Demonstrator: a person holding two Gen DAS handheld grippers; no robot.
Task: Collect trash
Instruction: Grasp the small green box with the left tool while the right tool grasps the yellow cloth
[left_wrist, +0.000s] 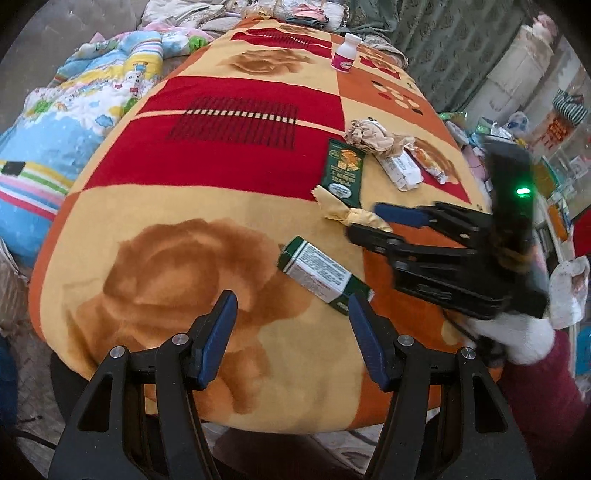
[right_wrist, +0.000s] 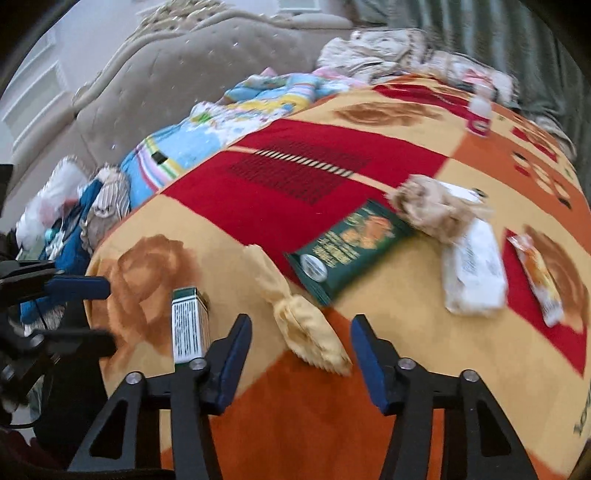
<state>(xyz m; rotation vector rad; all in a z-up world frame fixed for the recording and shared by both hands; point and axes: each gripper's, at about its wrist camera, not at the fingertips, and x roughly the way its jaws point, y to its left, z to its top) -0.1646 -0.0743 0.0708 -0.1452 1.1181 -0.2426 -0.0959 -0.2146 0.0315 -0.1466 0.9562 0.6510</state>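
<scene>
Trash lies on a patterned bed cover (left_wrist: 177, 221). My left gripper (left_wrist: 293, 325) is open and holds nothing; a green and white box (left_wrist: 321, 275) lies just beyond its right finger. My right gripper (right_wrist: 301, 343) is open, low over the cover, with a yellow wrapper (right_wrist: 299, 317) lying between its fingers; the pads do not press it. The left wrist view shows the right gripper (left_wrist: 365, 221) at that yellow wrapper (left_wrist: 347, 212). Farther back are a green packet (right_wrist: 347, 251), crumpled paper (right_wrist: 432, 210), a white packet (right_wrist: 472, 273), an orange wrapper (right_wrist: 539, 277) and a white bottle (left_wrist: 347, 51).
A child's patterned quilt (left_wrist: 85, 110) lies along the left of the cover, with a padded headboard (right_wrist: 147, 85) behind it. Cluttered goods (left_wrist: 517, 129) stand to the right. A gloved hand (left_wrist: 524, 339) with a dark red sleeve holds the right gripper. The left gripper (right_wrist: 92, 314) shows at the left edge.
</scene>
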